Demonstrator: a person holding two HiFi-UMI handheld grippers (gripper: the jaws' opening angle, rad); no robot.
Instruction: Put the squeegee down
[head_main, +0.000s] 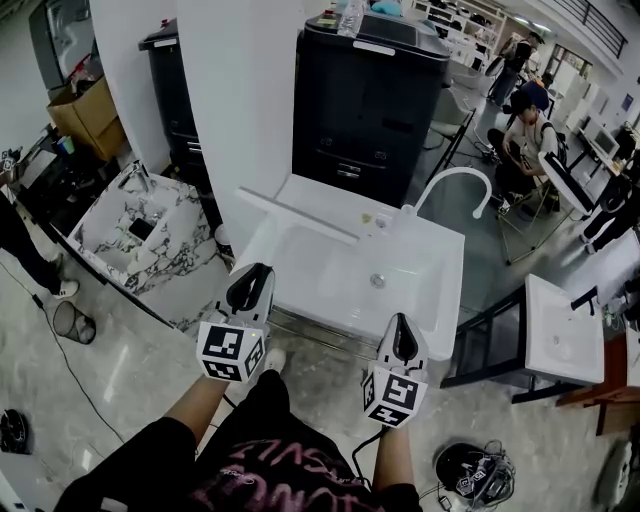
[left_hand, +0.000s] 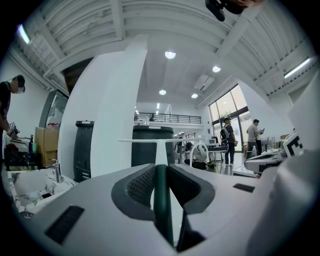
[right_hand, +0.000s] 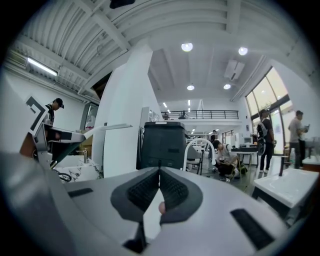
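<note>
Left gripper (head_main: 251, 275) is clamped on the white T-shaped squeegee (head_main: 298, 216). From the head view you only get its long white blade stretched over the back-left corner of the white rectangular sink basin (head_main: 432, 262), near the white arched faucet (head_main: 455, 178). The left gripper view fills in the rest: both jaws of the left gripper (left_hand: 161, 171) are pressed on a dark green handle, with the squeegee (left_hand: 160, 149) rising as a white stem to the crossbar (whether the blade touches the rim, no view settles). The right gripper (head_main: 398, 328) hovers at the basin's front edge, and its own view shows the right gripper (right_hand: 159, 173) with its jaws closed together, nothing between them. That view also catches the blade (right_hand: 107, 127) side-on, off to the left.
</note>
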